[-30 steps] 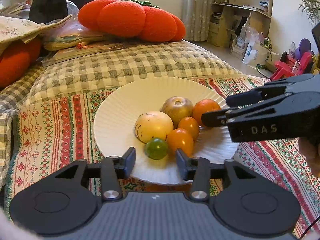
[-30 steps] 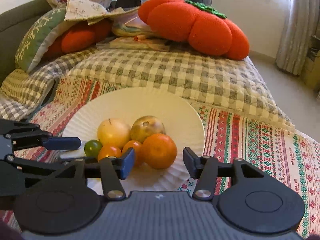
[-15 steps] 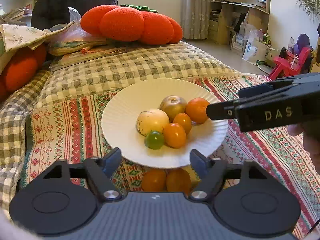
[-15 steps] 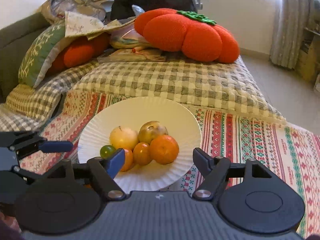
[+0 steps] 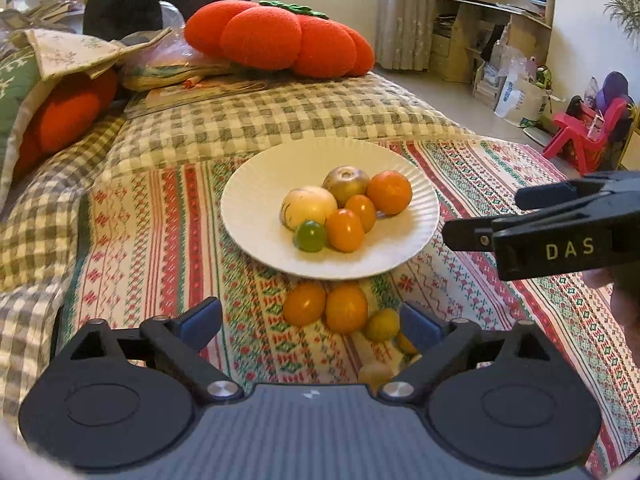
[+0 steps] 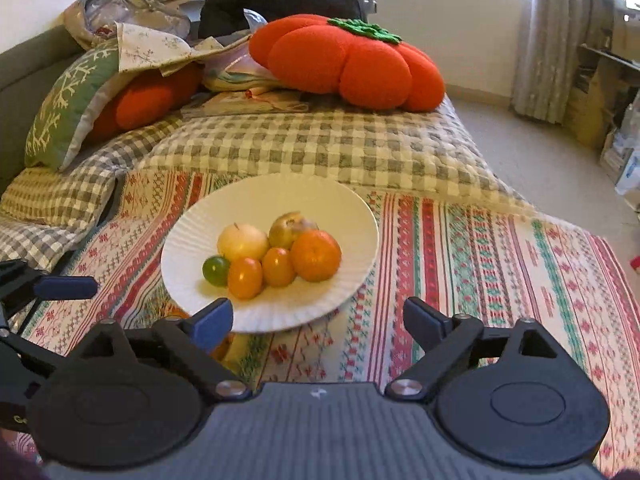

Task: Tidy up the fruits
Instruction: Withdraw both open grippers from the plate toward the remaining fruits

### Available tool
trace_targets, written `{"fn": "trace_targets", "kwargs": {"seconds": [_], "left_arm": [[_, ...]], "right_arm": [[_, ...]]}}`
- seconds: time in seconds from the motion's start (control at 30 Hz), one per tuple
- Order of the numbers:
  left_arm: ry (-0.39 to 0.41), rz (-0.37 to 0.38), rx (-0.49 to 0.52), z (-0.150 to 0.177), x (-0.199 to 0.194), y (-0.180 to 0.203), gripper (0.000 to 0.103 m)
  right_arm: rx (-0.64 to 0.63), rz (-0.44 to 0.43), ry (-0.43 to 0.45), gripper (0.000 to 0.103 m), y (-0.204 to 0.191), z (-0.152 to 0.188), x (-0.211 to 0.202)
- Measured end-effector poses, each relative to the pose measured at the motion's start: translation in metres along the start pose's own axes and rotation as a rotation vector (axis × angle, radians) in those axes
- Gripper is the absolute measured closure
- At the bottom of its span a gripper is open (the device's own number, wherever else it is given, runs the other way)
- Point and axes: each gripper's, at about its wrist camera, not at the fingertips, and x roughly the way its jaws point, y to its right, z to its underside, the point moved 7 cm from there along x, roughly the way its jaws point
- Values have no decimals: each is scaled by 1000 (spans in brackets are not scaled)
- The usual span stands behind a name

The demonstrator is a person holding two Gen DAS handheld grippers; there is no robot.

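Observation:
A white plate [image 5: 256,196] [image 6: 352,216] lies on the striped blanket and holds several fruits: a pale yellow one [image 5: 308,206], a brownish one [image 5: 346,180], an orange [image 5: 390,192] [image 6: 316,256], two small orange ones and a green one [image 5: 310,236] [image 6: 216,270]. Loose fruits lie on the blanket in front of the plate: two orange ones [image 5: 306,304] and smaller yellowish ones [image 5: 382,324]. My left gripper [image 5: 312,324] is open and empty, just behind the loose fruits. My right gripper [image 6: 318,320] is open and empty, before the plate's near rim.
The striped blanket [image 6: 480,264] covers a bed. A checked quilt [image 5: 280,116] lies behind the plate. A large orange pumpkin cushion [image 5: 276,40] and other pillows [image 6: 72,108] sit at the back. Shelves and a red toy chair [image 5: 580,132] stand at the far right.
Both grippers have pulled back from the plate and opened wider. The loose fruits in front of the plate have come into the left wrist view.

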Motion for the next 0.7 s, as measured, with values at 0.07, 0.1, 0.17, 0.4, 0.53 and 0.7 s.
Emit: {"fn": "trace_targets", "kwargs": {"seconds": [0.07, 0.1, 0.17, 0.4, 0.53, 0.7], "left_arm": [[-12, -8, -11, 4, -4, -1, 12], [-17, -16, -16, 7, -5, -1, 11], [-32, -29, -17, 12, -7, -2, 10], [-76, -81, -33, 32, -9, -7, 10], [-78, -113, -68, 41, -9, -14, 10], [-93, -128, -81, 56, -8, -14, 10]], "right_arm": [[20, 0, -7, 9, 0, 3, -3], [27, 7, -11, 8, 0, 5, -4], [36, 24, -19, 7, 0, 10, -7], [71, 66, -67, 5, 0, 31, -10], [81, 107, -81, 3, 1, 43, -8], [74, 147, -139, 3, 1, 67, -1]]}}
